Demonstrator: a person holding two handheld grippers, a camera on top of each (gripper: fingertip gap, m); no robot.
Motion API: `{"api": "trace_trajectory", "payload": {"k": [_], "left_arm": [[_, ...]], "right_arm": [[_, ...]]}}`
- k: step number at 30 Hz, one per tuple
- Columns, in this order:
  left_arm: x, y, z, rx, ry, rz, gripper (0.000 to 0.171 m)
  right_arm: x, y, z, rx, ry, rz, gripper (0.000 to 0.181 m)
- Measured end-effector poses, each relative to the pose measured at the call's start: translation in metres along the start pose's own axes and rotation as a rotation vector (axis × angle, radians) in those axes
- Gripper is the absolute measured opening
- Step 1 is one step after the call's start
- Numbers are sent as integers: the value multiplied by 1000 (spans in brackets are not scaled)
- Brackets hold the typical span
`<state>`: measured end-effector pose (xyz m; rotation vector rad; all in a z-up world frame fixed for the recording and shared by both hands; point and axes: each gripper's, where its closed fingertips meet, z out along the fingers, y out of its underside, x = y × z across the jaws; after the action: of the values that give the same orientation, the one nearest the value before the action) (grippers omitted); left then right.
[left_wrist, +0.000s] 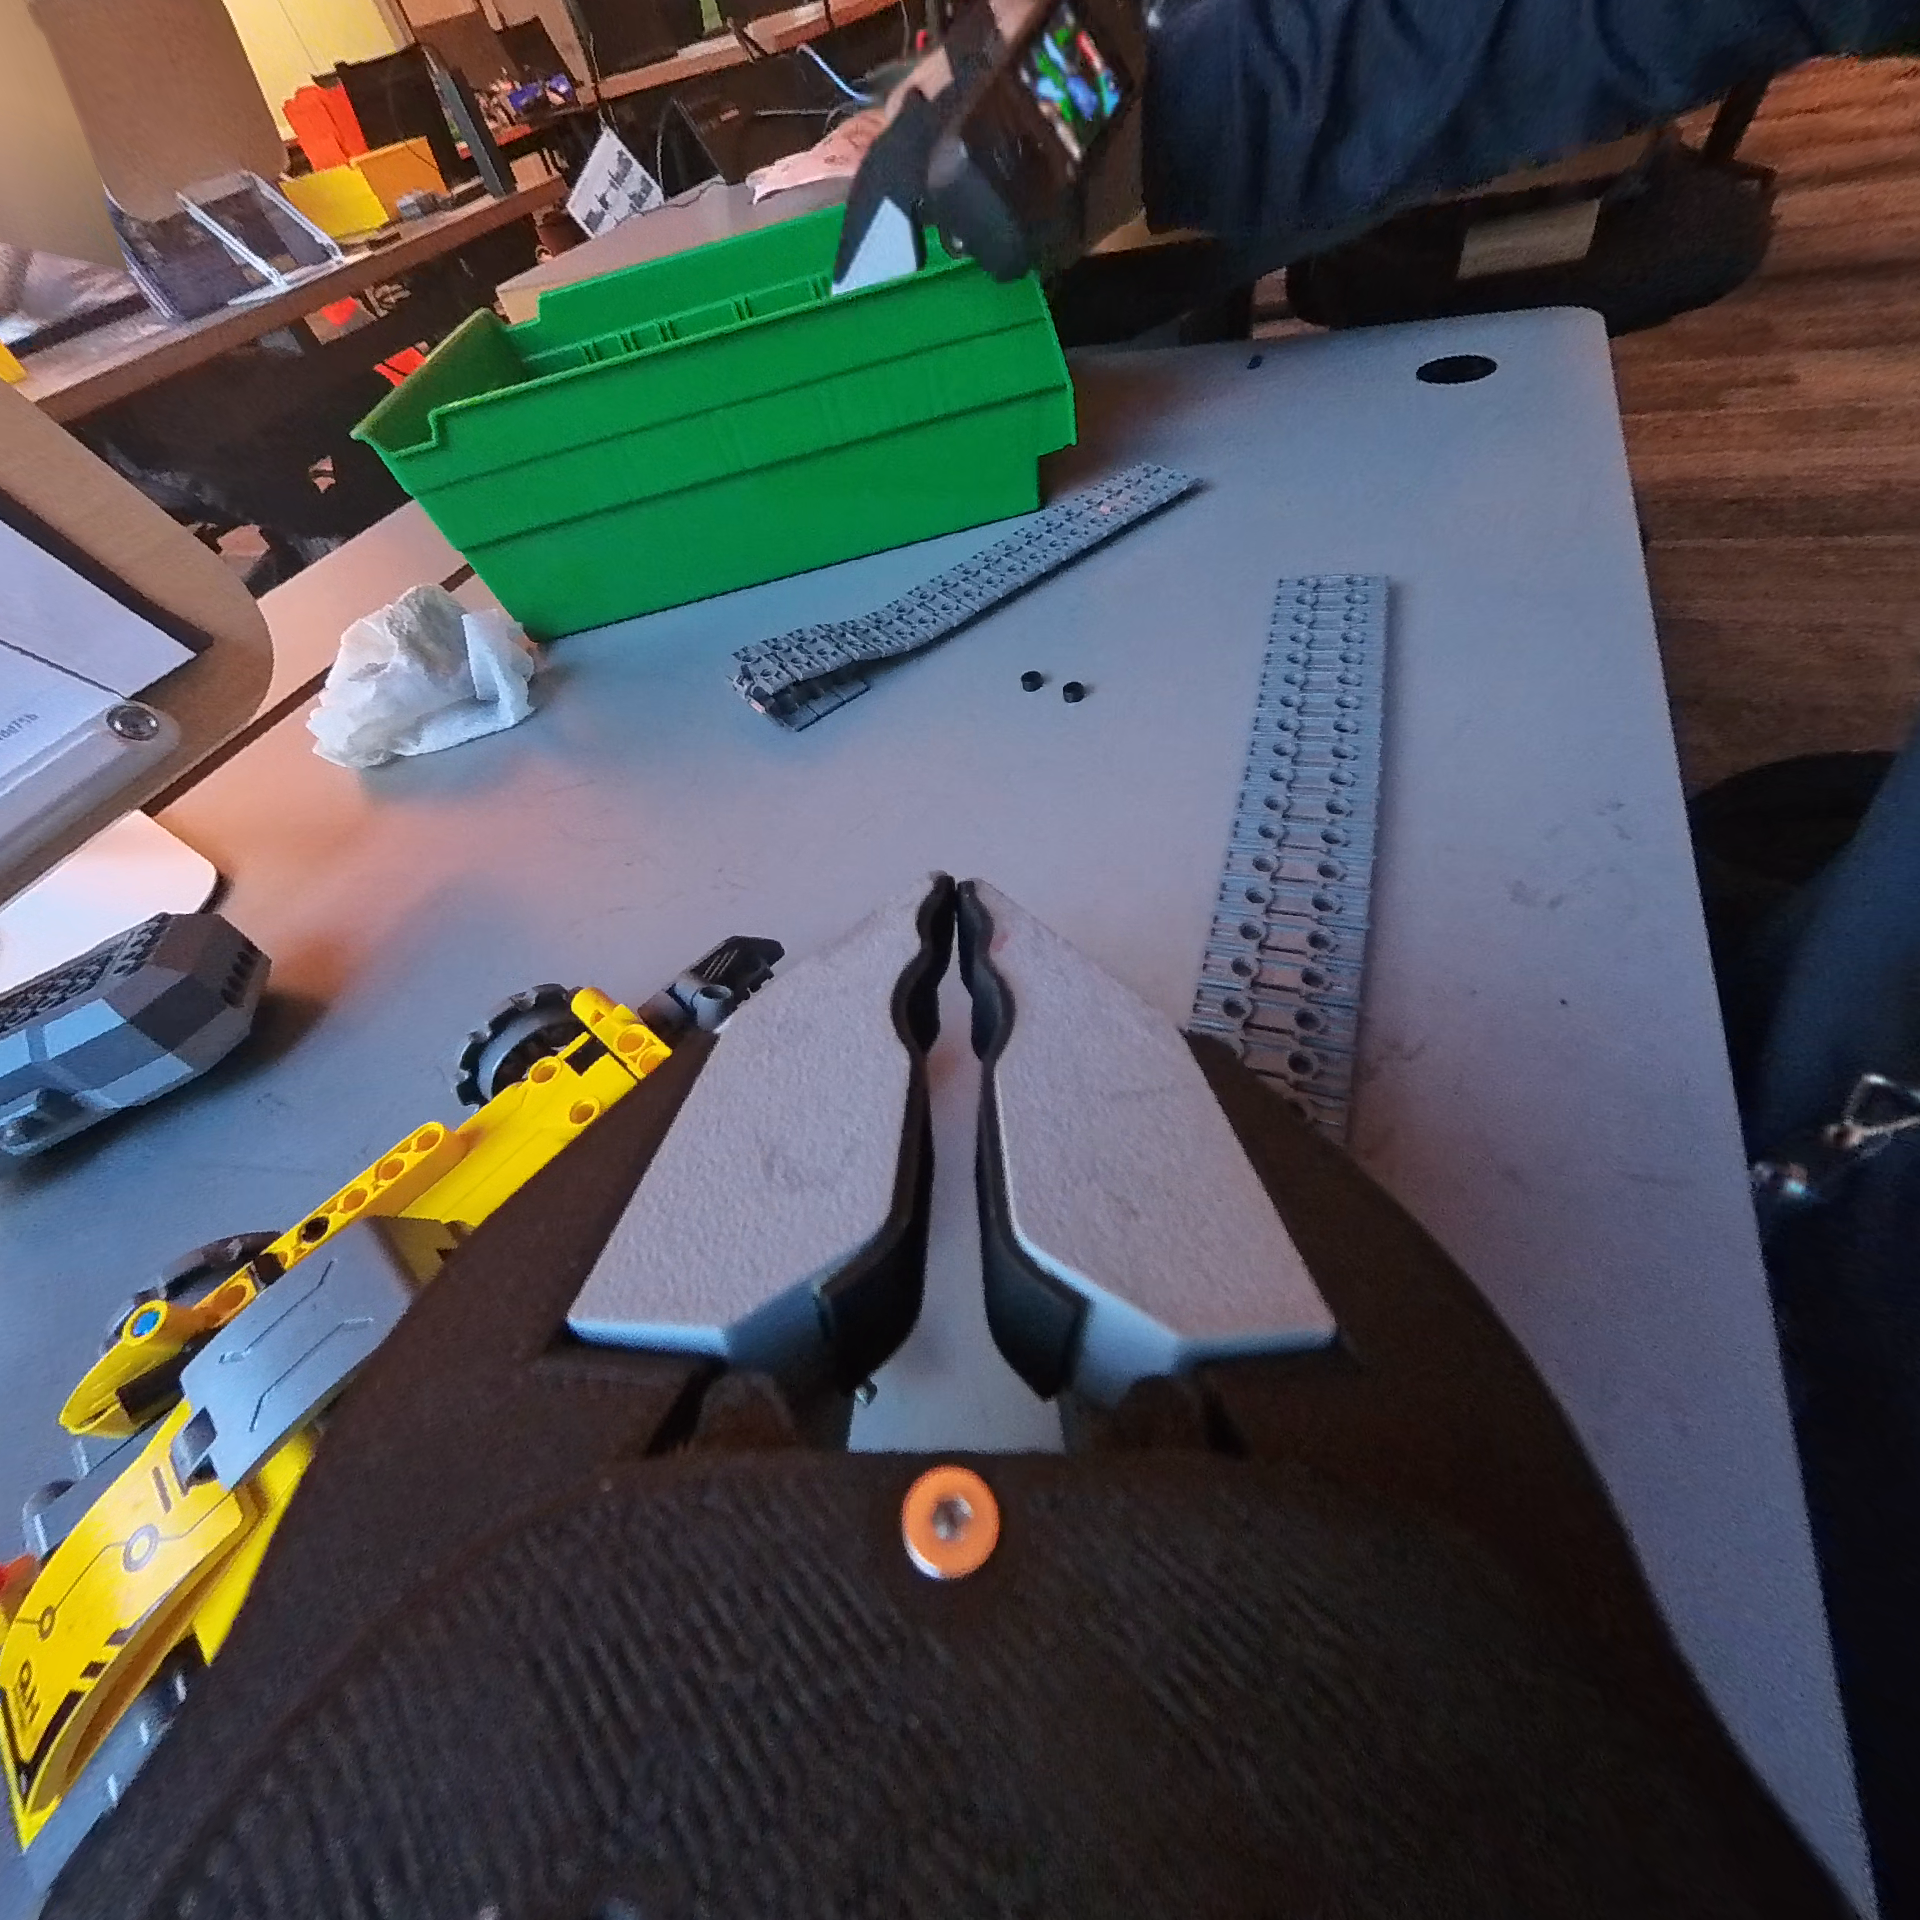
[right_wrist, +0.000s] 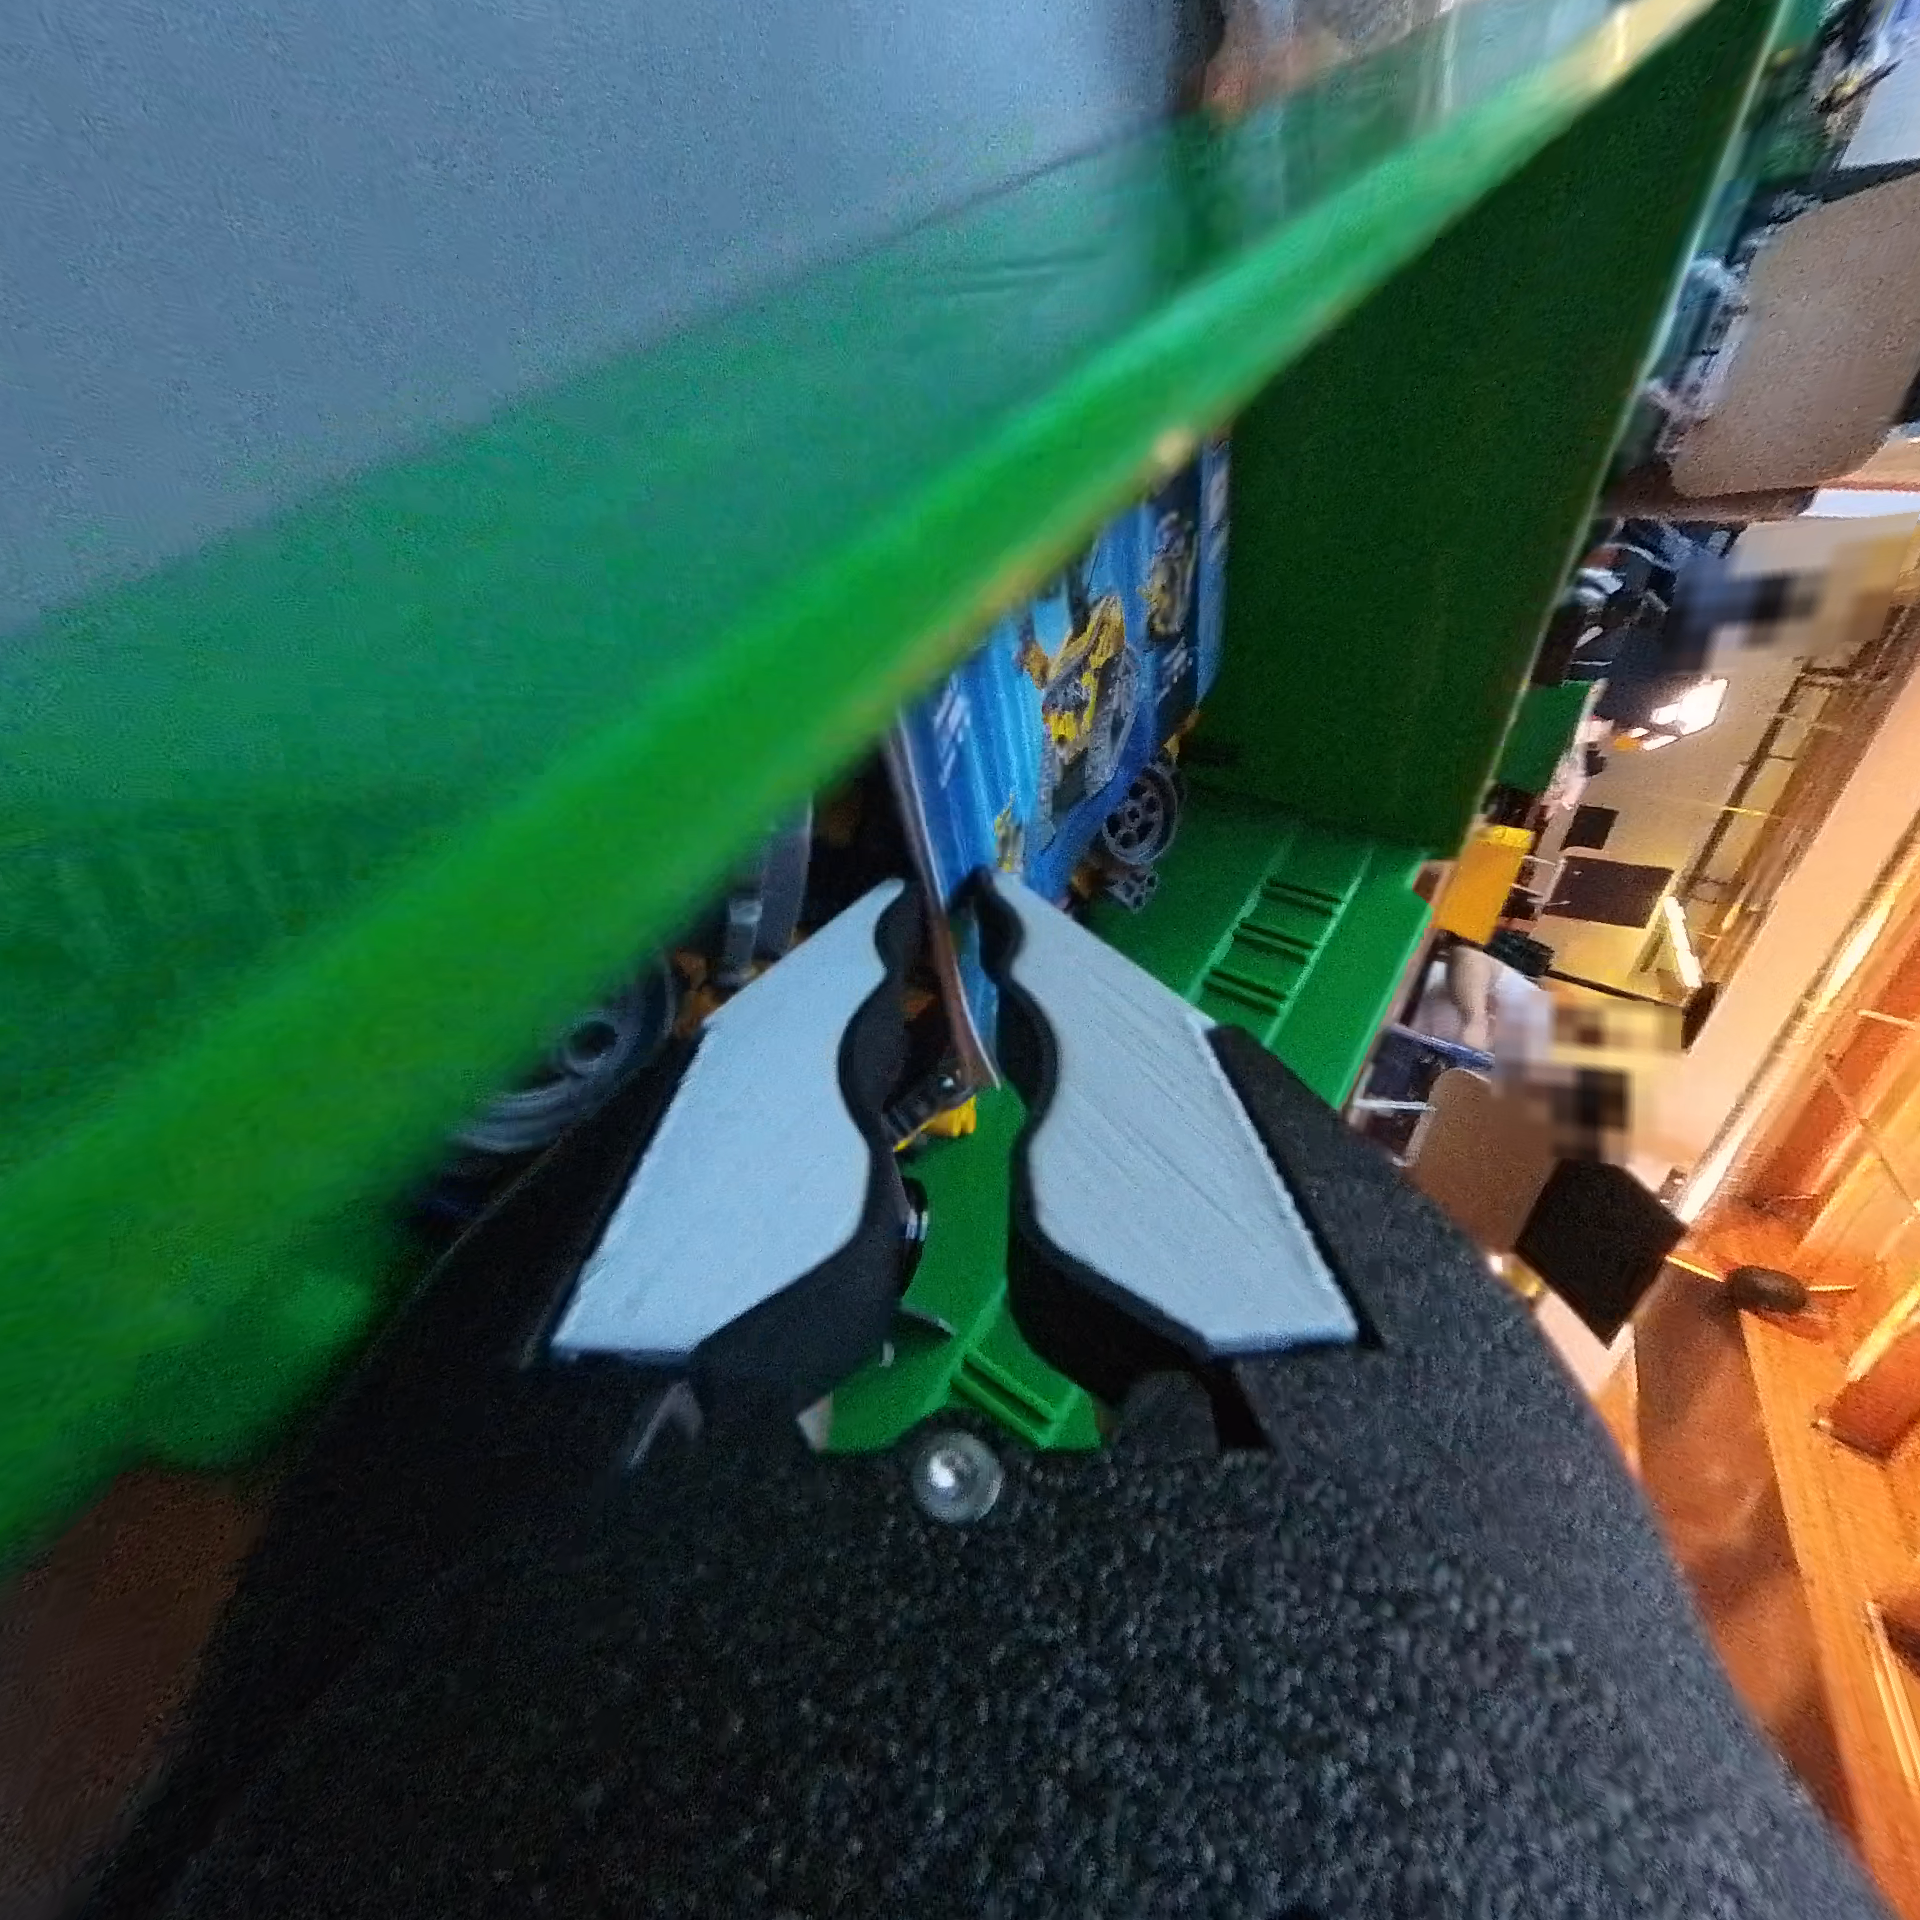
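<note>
My left gripper is shut and empty, low over the grey table. A yellow brick-built vehicle lies just to its left, and a straight grey track strip lies to its right. My right gripper is inside the green bin, shut on the edge of a blue booklet that stands among loose parts. In the left wrist view the right gripper dips over the far rim of the bin.
A second, curled grey track strip and two small black pieces lie in front of the bin. A crumpled white tissue and a grey block lie at the left. A grey wheel and tyres sit in the bin.
</note>
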<state>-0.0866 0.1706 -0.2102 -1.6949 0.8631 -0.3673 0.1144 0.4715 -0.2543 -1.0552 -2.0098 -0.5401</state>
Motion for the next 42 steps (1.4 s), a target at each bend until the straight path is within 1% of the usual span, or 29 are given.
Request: {"api": "trace_trajectory", "payload": {"k": [1, 2, 4, 6, 8, 10, 11, 12, 14, 16, 17, 19, 21, 22, 24, 25, 27, 30, 31, 34, 36, 39, 42], "left_arm": [[0, 0, 0, 4, 1, -2, 0], [0, -1, -1, 9, 2, -3, 0], [0, -2, -1, 14, 9, -11, 0], [0, -2, -1, 15, 21, -21, 0], [0, -2, -2, 20, 24, -26, 0], [0, -3, -3, 30, 22, -27, 0], [-1, -4, -3, 33, 21, -29, 0], [-1, -4, -4, 35, 21, -30, 0], [-1, -5, -5, 45, 18, -27, 0], [-1, -7, -6, 59, 14, -22, 0], [-1, -8, -7, 66, 12, -22, 0], [-1, -9, -8, 75, 17, -27, 0], [-1, -10, -9, 84, 21, -33, 0], [-1, -10, -10, 88, 23, -36, 0], [-1, -11, -11, 96, 26, -37, 0], [-1, -12, -11, 101, 25, -36, 0], [-2, -13, -12, 109, 20, -35, 0], [-2, -13, -13, 117, 15, -32, 0], [-2, -14, -14, 121, 12, -31, 0], [-3, -15, -15, 133, 7, -30, 0], [-4, -16, -16, 142, -1, -29, 0], [-5, -18, -19, 164, -18, -28, 0], [-8, -20, -21, 182, -36, -38, 0]], "right_arm": [[2, -1, -2, -2, 23, -12, 0], [5, -3, -4, -1, 36, -7, 0], [17, -5, -11, 16, 55, 75, 0], [35, -4, -19, 44, 57, 239, 0], [59, 6, -26, 47, 91, 422, 0], [82, 14, -36, 92, 104, 618, 0], [88, 15, -40, 125, 82, 715, 0], [94, 16, -44, 149, 70, 780, 0], [109, 24, -54, 174, 106, 866, 0], [115, 24, -60, 230, 63, 976, 0], [114, 25, -59, 216, 47, 977, 0], [120, 30, -62, 162, 93, 947, 0], [125, 24, -69, 203, 79, 1002, 0], [122, 22, -68, 183, 66, 986, 0], [127, 27, -71, 116, 121, 916, 0], [135, 27, -78, 135, 145, 949, 0], [144, 22, -86, 197, 131, 1027, 0], [140, 18, -85, 105, 140, 928, 0], [145, 14, -88, 112, 144, 935, 0], [169, 3, -107, 172, 192, 980, 0], [187, -12, -125, 252, 211, 997, 0], [205, -41, -145, 371, 203, 1019, 0], [212, -80, -154, 448, 157, 1008, 0]]}}
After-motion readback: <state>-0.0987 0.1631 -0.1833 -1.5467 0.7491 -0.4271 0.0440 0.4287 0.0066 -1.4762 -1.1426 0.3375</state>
